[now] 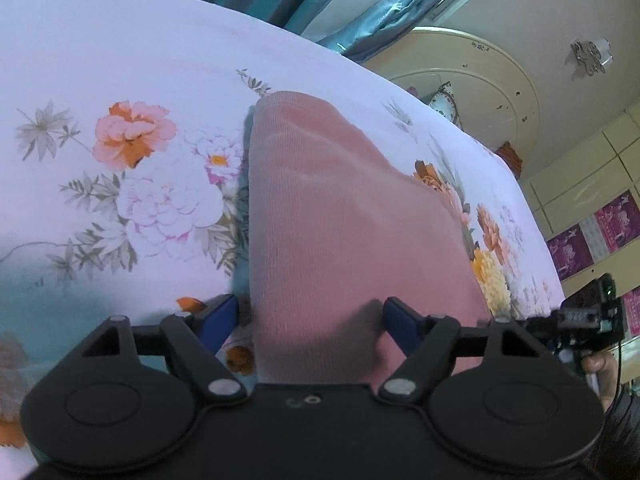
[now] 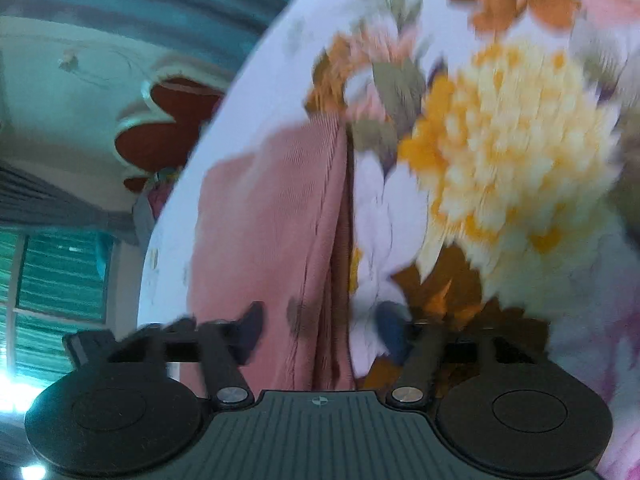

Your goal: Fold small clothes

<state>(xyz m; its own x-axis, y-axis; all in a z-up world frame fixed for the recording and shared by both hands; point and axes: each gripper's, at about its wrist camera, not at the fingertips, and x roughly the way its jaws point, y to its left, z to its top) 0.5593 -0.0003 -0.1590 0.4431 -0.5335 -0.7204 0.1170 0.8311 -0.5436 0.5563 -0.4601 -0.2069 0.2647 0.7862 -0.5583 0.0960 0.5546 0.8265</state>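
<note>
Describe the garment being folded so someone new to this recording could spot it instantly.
Start at the bed with the white floral sheet. On it, just ahead of the left hand-held gripper, lies the pink ribbed garment. It is the only plain, single-coloured cloth on the flower print.

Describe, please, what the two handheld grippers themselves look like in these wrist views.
The left gripper has a matte black body, two round discs, silver pivot pins and blue fingers. The right gripper is alike, with a ribbed dark top plate bearing a small crosshair mark; its fingers look dark blue, blurred.
</note>
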